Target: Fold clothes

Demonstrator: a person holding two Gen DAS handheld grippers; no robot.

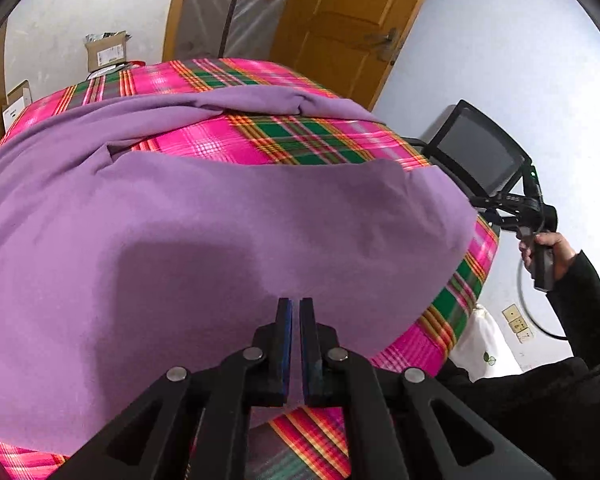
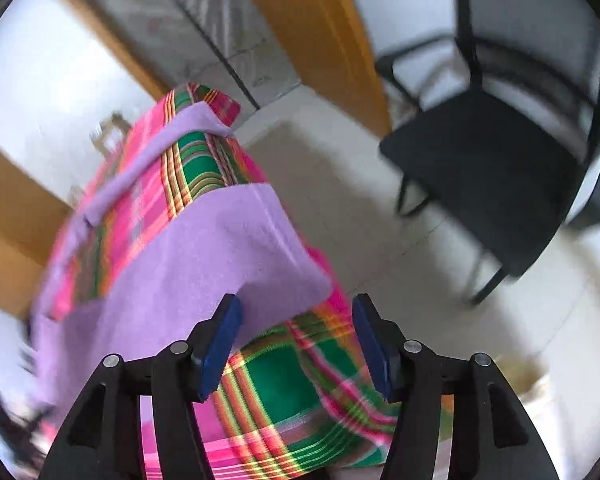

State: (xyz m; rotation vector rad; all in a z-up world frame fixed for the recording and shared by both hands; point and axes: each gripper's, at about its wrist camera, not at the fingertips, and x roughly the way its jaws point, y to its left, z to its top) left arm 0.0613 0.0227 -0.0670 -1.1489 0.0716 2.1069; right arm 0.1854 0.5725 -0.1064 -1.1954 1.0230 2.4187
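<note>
A purple garment (image 1: 220,220) lies spread over a table covered in pink and green plaid cloth (image 1: 300,136). One long strip of the garment runs along the far side. My left gripper (image 1: 296,302) is shut low over the garment's near edge; purple shows in the thin gap, and I cannot tell whether any cloth is pinched. My right gripper (image 2: 296,320) is open above the table's right corner, with only plaid cloth (image 2: 284,392) showing between its blue pads. The garment's corner (image 2: 228,248) lies just ahead of its left finger (image 2: 220,344). That view is motion-blurred.
A black chair (image 2: 492,168) stands on the pale floor right of the table. A wooden door (image 1: 340,20) and cardboard boxes (image 1: 106,50) are behind it. A person's hand (image 1: 556,246) in a dark sleeve holds the right gripper's handle. A white bag (image 1: 480,344) sits on the floor.
</note>
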